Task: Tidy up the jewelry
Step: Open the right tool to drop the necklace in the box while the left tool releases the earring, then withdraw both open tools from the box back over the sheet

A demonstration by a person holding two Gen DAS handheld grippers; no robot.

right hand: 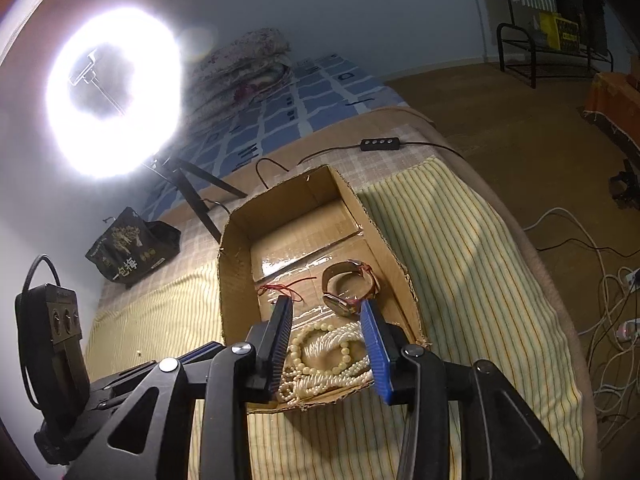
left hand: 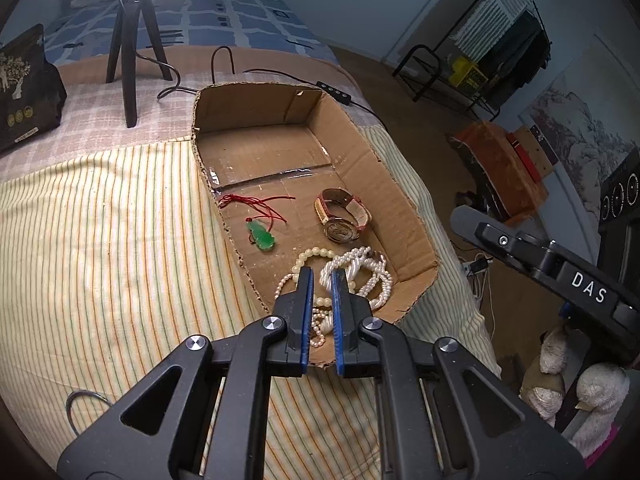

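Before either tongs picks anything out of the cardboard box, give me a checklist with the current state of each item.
1. Left tongs free: ok, narrow gap between the jaws, nothing gripped, hovering over the pearl strands.
2. Right tongs open: ok, jaws wide, nothing between them.
3. Pearl strands separable: not ok, several loops lie piled and overlapping at the near end of the cardboard box.
4. Watch free of the pearls: cannot tell, its face lies right at the edge of the pile.
5. Green pendant clear: ok, it lies apart on its red cord.
6. Far half of box floor free: ok.
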